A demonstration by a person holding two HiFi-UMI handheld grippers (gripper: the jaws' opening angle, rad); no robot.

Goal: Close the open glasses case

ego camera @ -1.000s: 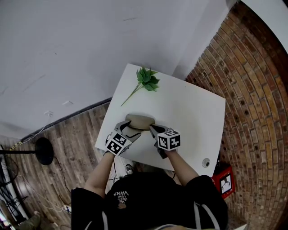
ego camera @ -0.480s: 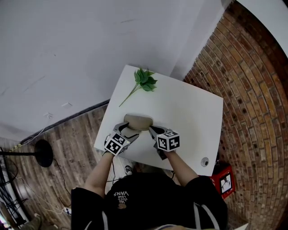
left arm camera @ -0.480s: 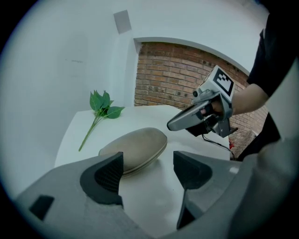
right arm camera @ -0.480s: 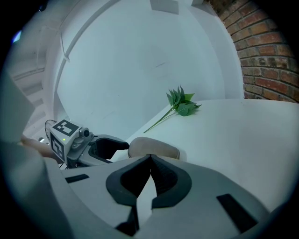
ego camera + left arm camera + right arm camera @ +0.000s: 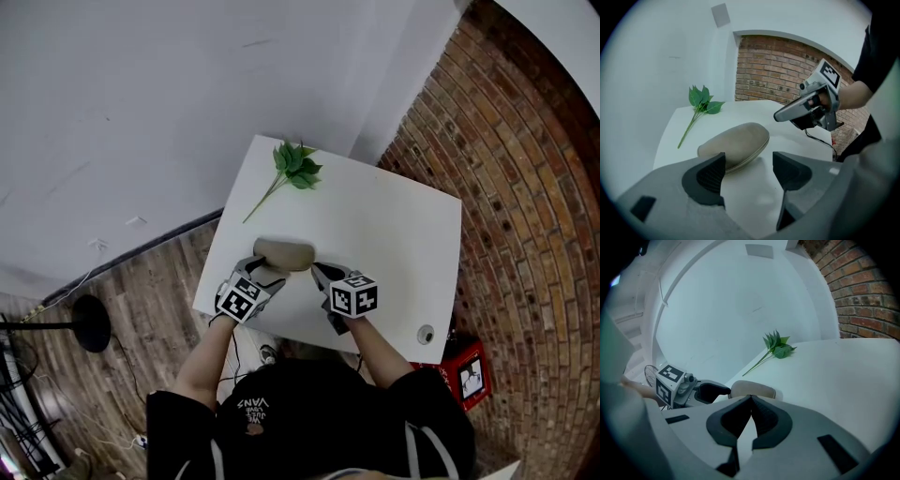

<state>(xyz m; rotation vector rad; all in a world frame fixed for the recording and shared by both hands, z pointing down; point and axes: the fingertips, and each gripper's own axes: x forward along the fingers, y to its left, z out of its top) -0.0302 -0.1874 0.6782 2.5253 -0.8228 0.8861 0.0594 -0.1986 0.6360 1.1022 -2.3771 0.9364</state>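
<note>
One beige glasses case (image 5: 286, 253) lies flat on the white surface (image 5: 384, 234), nr the edge closest to the person. Its long axis runs L-R in the head view, roughly parallel to that edge, lid down w/ a seam along its side. Left claw (image 5: 749, 171) is spread, nothing btwn, case just ahead; right claw (image 5: 751, 401) is pressed together, empty, tips nr the case's right end.

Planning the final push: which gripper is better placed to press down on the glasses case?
Right, probably: the right gripper is shut, a blunt tip near the glasses case; the left gripper has its jaws apart.
</note>
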